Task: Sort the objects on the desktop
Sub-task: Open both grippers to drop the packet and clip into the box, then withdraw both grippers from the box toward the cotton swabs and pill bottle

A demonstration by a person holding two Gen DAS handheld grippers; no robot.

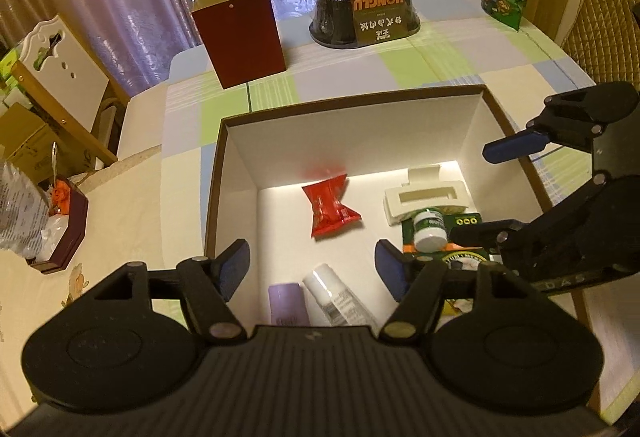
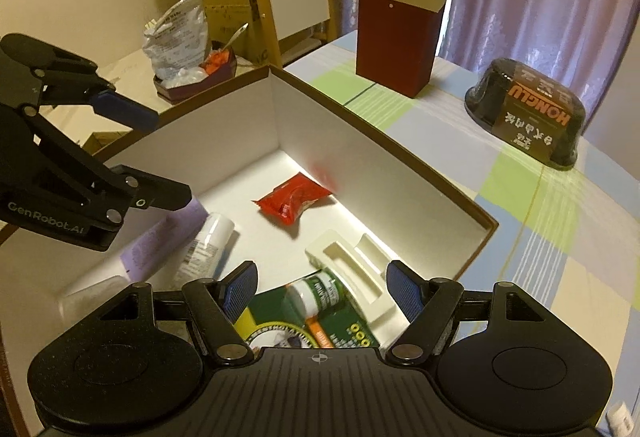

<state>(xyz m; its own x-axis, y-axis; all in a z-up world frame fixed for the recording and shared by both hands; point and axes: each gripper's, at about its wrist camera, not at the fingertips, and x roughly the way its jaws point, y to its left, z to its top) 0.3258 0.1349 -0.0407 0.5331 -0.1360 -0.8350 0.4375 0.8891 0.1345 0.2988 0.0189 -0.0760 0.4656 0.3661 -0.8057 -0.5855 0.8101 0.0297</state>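
Both claws, left [image 1: 312, 269] and right [image 2: 320, 291], hang apart and empty over the box [image 1: 360, 129]; crowding risks collision or knocking its wall.

Open white-lined box [image 1: 240, 157], red snack packet [image 1: 330, 211] lying flat mid-floor, cream hair clip [image 1: 424, 197] beside small green-labelled bottle [image 1: 430, 229]
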